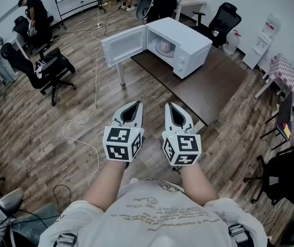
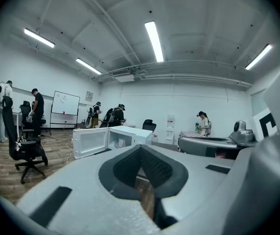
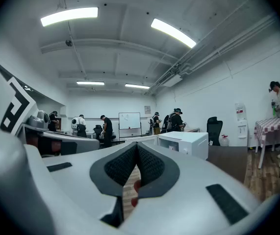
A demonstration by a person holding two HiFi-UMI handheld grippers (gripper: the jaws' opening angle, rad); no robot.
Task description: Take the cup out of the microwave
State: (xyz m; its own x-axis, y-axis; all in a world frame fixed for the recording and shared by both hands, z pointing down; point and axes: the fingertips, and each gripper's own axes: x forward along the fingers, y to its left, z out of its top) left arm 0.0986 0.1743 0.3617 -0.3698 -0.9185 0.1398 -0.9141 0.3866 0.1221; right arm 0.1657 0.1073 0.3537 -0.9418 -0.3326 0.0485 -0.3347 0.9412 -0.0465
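Sitting inside boxy white open microwave point(image 1: 187, 39): pale rounded cup point(image 1: 165, 48)

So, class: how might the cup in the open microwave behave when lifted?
The cup looks pale, rounded and smooth: probably rigid, perhaps slippery and breakable. It seems wide and low, so unlikely to tip. Contents are hidden, so weight is uncertain.

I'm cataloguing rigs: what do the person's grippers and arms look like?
Both the left gripper and right gripper are pale grey, tapered, with dark ribbed pads and a cube of black-and-white square markers. The person wears a pale printed T-shirt.
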